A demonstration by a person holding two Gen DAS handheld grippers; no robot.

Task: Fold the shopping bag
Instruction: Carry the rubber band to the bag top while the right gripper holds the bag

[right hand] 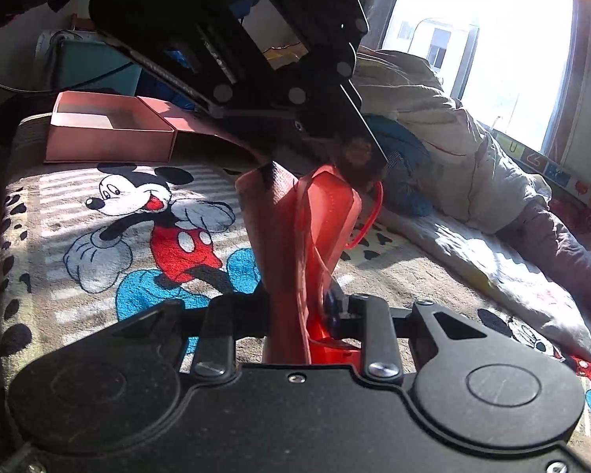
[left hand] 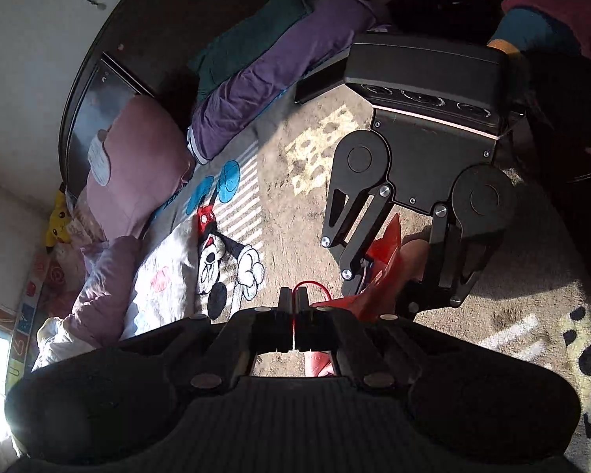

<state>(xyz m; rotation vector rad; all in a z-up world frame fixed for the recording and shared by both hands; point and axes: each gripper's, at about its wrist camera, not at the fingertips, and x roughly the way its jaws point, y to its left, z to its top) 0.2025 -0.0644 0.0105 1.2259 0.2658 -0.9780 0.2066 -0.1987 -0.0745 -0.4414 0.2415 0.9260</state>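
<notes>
While both tools clamp it, the red shopping bag [right hand: 315,236] hangs above the Mickey blanket [right hand: 98,244]. Left gripper [left hand: 294,303]: shut on bag. Right gripper [right hand: 307,311]: likewise. Pink box [right hand: 110,126]: open, contents not visible.

A: Left wrist view: mounted behind the left gripper [left hand: 294,307], looking along its fingers, angled down at the Mickey blanket [left hand: 232,252] on the bed. Very close. Horizon rolled; dark headboard [left hand: 110,79] and pillows toward upper left, window glare at lower left.

B: Right wrist view: set behind the right gripper [right hand: 307,307], facing low across the bed toward a pink box [right hand: 110,130] and the bright window [right hand: 492,39]. Also very close.

A: Facing each other, roughly. Right gripper [left hand: 394,276] fills the left view's upper right.

B: Left gripper body overhead at top centre here. Shared: red bag [right hand: 315,216] between both, same blanket [right hand: 138,216], rumpled quilt [right hand: 472,149].

A: Red bag [left hand: 382,260] dead ahead here too.
</notes>
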